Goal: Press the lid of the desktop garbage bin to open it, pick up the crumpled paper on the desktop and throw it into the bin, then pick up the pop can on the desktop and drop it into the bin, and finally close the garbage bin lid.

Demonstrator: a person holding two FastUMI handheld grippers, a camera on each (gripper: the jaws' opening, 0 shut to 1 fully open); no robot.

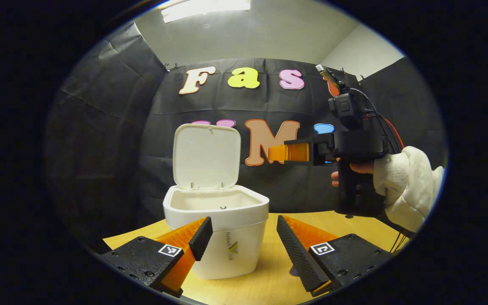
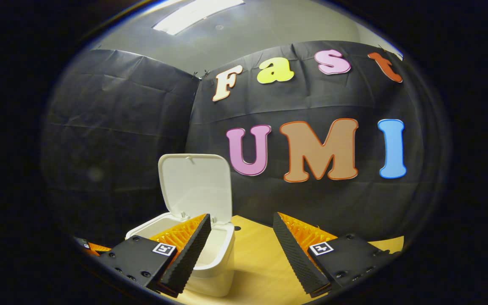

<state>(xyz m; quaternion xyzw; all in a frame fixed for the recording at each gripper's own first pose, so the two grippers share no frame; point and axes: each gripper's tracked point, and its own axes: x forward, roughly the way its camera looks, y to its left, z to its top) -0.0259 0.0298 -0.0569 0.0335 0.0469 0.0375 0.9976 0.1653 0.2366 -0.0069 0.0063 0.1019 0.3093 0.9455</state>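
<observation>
Both grippers, left (image 1: 244,237) and right (image 2: 239,241), stood spread and empty near the bin (image 1: 218,228) on the bench (image 1: 269,275), whose lid (image 1: 206,156) stood upright, so closing probably needed a gentle forward push.

This is a recording booth set up inside a plain room, not a home. Black cloth (image 2: 117,123) hangs as walls on the left and the back of both views, creased and pinned at the corners. Above it, at the top of the frame, a white ceiling (image 1: 269,34) with a long lamp (image 1: 206,8) shows. A light wooden bench (image 1: 269,271) fills the bottom. On it stands a small white bin (image 1: 223,228) with its lid (image 1: 206,154) up.
</observation>
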